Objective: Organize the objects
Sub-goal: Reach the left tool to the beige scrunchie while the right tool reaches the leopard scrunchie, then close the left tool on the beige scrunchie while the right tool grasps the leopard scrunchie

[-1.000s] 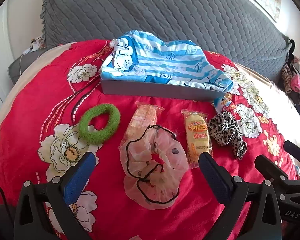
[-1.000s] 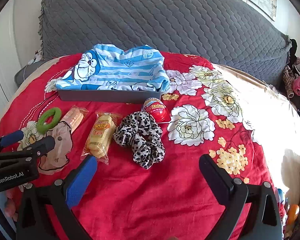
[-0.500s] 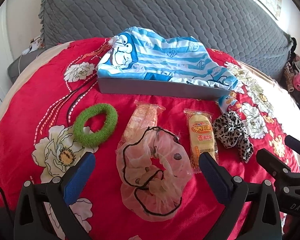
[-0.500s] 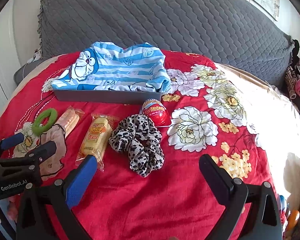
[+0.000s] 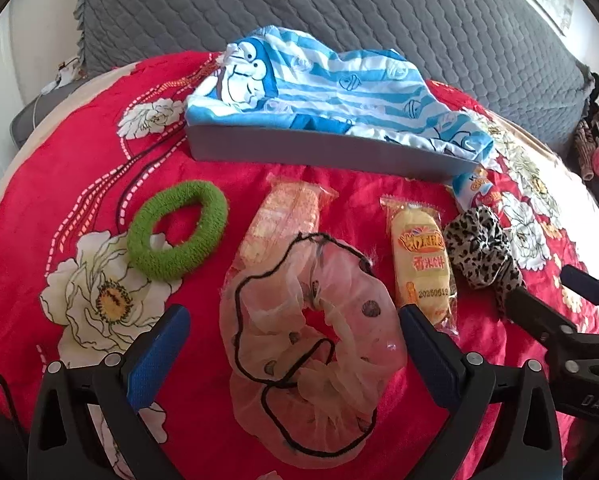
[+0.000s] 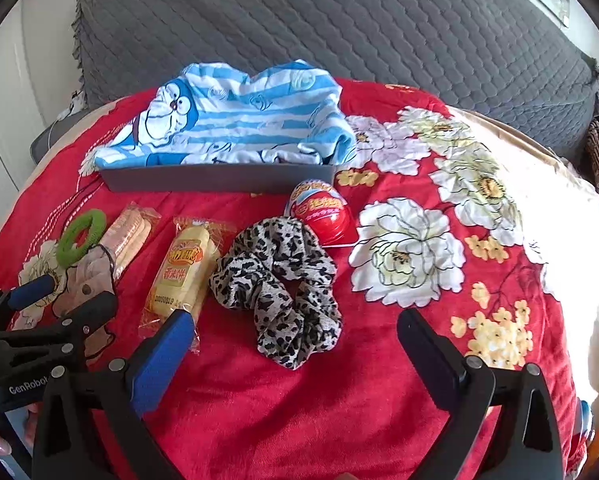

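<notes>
Sorting not begun: both hand-held grippers empty.
Left hand-held gripper (image 5: 289,330) wide over sheer scrunchie (image 5: 313,354); right hand-held gripper (image 6: 295,334) wide by leopard scrunchie (image 6: 279,280); grey tray (image 6: 219,178) holds only cloth.

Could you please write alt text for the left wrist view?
The open left tool hovers over a sheer pink scrunchie on a red floral blanket. Beyond lie a green scrunchie, two wrapped snacks, a leopard scrunchie and a grey tray holding blue striped cloth.
</notes>
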`<state>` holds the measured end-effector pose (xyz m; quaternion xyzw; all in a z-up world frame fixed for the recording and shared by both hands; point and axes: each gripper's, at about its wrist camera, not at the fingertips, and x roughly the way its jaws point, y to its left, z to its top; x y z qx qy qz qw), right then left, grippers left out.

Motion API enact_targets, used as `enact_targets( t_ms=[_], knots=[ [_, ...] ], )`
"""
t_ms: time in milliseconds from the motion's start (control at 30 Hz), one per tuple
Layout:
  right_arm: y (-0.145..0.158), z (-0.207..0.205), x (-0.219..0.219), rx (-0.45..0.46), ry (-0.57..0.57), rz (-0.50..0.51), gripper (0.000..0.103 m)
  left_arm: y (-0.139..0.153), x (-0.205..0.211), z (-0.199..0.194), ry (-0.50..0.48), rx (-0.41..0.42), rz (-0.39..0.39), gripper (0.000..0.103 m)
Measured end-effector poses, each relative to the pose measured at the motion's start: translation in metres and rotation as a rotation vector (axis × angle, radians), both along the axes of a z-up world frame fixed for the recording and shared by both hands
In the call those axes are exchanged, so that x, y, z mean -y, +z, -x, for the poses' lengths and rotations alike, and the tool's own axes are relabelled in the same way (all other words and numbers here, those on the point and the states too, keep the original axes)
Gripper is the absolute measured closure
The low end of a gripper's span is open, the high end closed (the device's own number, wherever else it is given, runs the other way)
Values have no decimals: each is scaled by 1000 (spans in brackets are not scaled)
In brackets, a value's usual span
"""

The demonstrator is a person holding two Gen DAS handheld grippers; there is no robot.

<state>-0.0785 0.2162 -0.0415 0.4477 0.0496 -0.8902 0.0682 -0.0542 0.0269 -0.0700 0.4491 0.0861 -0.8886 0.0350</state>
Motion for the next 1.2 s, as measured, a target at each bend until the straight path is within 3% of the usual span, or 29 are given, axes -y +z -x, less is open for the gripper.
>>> enact_targets(
  t_ms=[233,467,700,800,867,1067,1200],
  knots=[
    [-9,16,6,1,28,-23,1,-6,2,0,2,11,-12,0],
    [-20,22,5,46,35,-12,10,-7,1,1,-14,11,-5,0],
    [-27,26,7,51,38,-41,11,-12,0,4,-45,40,-23,3],
    [-32,29,7,70,37,-40,21,-18,-1,6,-68,58,-31,13],
    [-36,31,6,89,38,-36,26,-21,-2,8,-79,70,-39,28],
    [-38,33,7,99,48,-28,49,-25,0,10,-109,86,-100,57],
    [-38,36,3,125,46,14,64,-25,2,11,-110,86,-127,68]
  ],
)
